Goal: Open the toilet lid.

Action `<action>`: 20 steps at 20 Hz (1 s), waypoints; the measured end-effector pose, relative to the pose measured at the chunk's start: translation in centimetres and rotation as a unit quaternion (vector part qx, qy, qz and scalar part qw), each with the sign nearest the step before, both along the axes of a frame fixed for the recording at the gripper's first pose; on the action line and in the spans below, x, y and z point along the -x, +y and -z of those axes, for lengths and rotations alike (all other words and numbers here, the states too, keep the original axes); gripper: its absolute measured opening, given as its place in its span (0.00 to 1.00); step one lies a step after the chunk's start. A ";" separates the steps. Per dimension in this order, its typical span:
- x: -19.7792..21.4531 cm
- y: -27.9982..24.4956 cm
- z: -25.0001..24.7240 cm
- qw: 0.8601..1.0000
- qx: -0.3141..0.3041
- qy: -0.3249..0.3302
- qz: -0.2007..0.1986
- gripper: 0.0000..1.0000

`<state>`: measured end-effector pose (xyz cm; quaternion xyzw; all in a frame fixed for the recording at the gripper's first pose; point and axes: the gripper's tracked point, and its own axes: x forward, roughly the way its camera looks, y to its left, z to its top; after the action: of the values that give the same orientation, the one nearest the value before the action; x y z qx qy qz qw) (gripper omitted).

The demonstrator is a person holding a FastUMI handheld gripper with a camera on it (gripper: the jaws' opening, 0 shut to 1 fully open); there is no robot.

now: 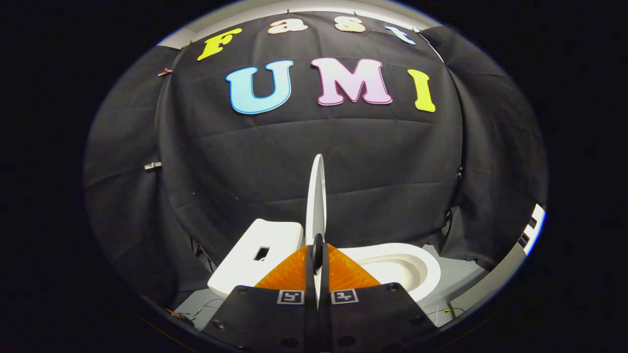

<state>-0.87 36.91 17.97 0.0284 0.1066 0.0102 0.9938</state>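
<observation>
The tongs (317,255) were closed on the edge of the toilet lid (315,196), which stood upright between the two fingers. The tank (255,257) was left of it, the open bowl (407,267) right.

The white lid (316,196) stands straight up on its thin edge, lifted off the white toilet (407,269). The bowl is open. The tank (255,260) sits on the lid's other side.
</observation>
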 end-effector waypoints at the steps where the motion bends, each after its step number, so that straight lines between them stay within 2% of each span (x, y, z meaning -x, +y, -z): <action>1: 0.0 0.8 0.0 1.000 0.000 0.000 -0.005 0.05; 20: -0.4 9.3 1.4 0.997 0.070 -0.019 -0.018 0.05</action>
<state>-0.46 46.25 16.55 -0.0438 0.0888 0.0216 0.9949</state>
